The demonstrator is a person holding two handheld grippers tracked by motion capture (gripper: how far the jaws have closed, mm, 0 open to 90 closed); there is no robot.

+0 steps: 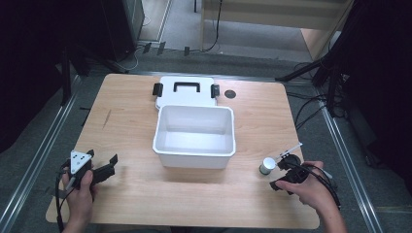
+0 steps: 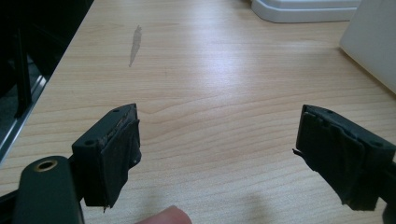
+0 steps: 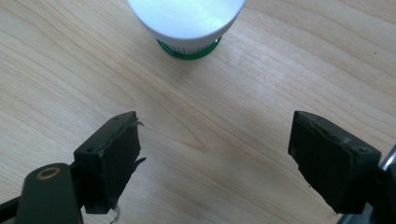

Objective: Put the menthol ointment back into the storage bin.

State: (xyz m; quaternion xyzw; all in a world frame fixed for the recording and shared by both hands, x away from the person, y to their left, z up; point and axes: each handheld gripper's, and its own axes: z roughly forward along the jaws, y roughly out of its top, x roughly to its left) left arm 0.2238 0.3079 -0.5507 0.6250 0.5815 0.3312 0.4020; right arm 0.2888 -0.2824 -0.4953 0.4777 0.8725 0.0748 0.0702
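Observation:
A small bottle [image 1: 266, 165] with a white cap stands upright on the wooden table [image 1: 131, 189], right of the white bin [image 1: 195, 130]. In the right gripper view the bottle [image 3: 187, 23] has a green band under its cap and stands just beyond the jaws. My right gripper [image 1: 284, 174] is open, just right of the bottle, jaws apart with bare wood between them [image 3: 215, 154]. My left gripper [image 1: 108, 167] is open near the table's front left, aimed toward the bin, with nothing between its jaws [image 2: 217, 149].
The bin's white lid [image 1: 186, 90] with a black handle and two black latches lies flat behind the bin. A black round disc [image 1: 230, 93] sits at the back. A dark streak [image 2: 135, 44] marks the wood at left. Cables and stands surround the table.

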